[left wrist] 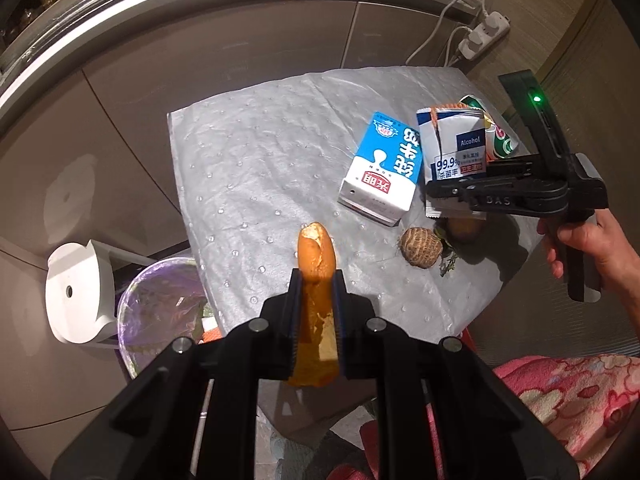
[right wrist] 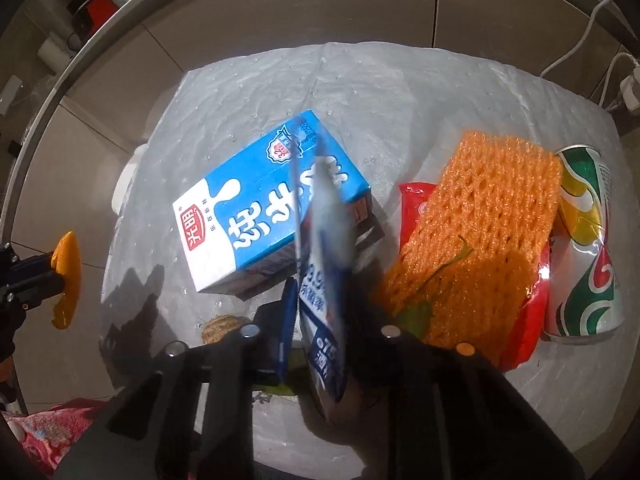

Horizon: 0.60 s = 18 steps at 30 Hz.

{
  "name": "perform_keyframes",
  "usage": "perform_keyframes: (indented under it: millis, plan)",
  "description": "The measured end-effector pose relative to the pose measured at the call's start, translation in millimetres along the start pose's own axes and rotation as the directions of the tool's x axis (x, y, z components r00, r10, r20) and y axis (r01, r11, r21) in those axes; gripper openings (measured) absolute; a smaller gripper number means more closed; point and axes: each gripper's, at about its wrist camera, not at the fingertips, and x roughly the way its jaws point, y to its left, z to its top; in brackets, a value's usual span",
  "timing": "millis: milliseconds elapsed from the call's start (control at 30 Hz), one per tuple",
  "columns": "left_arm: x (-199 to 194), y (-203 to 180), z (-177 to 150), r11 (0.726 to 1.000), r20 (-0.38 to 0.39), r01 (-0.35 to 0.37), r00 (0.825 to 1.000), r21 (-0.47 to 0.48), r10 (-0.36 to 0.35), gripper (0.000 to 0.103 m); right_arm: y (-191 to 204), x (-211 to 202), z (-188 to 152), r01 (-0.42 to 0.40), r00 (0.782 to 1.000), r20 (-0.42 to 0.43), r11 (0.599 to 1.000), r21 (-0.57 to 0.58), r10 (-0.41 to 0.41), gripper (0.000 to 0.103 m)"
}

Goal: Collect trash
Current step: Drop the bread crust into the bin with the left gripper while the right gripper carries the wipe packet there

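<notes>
A bitten orange bread stick [left wrist: 316,280] is held upright; a blue-white wipes packet [right wrist: 324,280] hangs on edge; the milk carton [right wrist: 272,212] lies flat.

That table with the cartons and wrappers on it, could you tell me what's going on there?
A person is clearing trash with a handheld gripper in each hand. The left gripper is shut on a piece of bread, held above the table edge near the lined trash bin. The right gripper is shut on an alcohol wipes packet. On the covered table remain a milk carton, a crushed can, an orange foam net and a red wrapper.
</notes>
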Motion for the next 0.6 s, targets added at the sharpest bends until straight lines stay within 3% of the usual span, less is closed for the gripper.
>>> perform_keyframes:
  millis: [100,300,600]
  plan:
    - [-5,9,-4,1.000,0.013,-0.010,1.000,-0.024,0.010,0.014,0,-17,-4,-0.019,0.999,0.036,1.000,0.009,0.019,0.006]
    - [-13,32,-13,0.997,0.029,-0.027,0.999,-0.074,0.029,0.014,12,-43,-3,-0.072,0.994,0.082,0.997,0.011,0.071,0.004]
    - [-11,87,-49,0.985,-0.011,-0.097,0.995,-0.145,0.096,0.015,91,-70,8,-0.149,0.981,0.106,0.982,-0.112,0.161,0.004]
